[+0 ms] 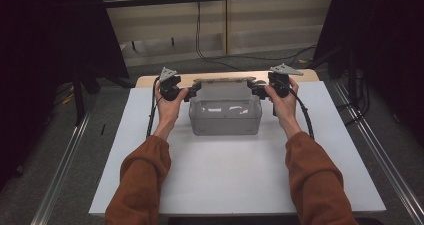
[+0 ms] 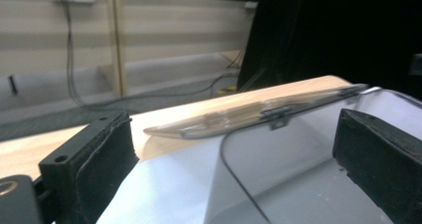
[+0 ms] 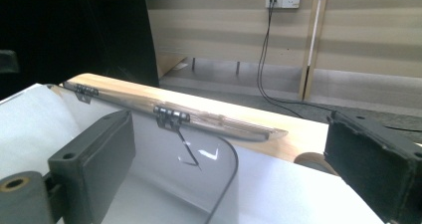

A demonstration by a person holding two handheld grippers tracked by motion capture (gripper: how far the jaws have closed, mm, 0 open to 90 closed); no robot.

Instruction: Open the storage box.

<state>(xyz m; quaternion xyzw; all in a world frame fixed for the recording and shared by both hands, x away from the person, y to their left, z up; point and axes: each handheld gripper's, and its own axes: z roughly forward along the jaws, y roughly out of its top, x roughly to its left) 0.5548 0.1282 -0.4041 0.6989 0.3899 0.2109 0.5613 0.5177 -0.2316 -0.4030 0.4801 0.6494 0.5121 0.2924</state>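
A clear plastic box [image 1: 225, 117] stands at the far middle of the white table top [image 1: 225, 180]. Its hinged clear lid [image 1: 223, 80] is folded back and lies flat behind it. My left gripper [image 1: 192, 91] is at the box's far left corner, my right gripper [image 1: 254, 89] at its far right corner. In the left gripper view the jaws [image 2: 234, 159] stand wide apart, with the box's rim [image 2: 234, 169] and the lid [image 2: 239, 117] ahead of them, untouched by the pads. The right gripper [image 3: 229, 169] is likewise open around the rim, with the lid [image 3: 199, 115] and a hinge [image 3: 170, 115] beyond.
A wooden strip [image 1: 310, 75] borders the table's far edge. Metal rails [image 1: 65, 165] run along both sides of the table. Cables [image 1: 210, 52] trail over the floor behind, below a wall socket [image 3: 282, 2]. Dark curtains hang to the left and right.
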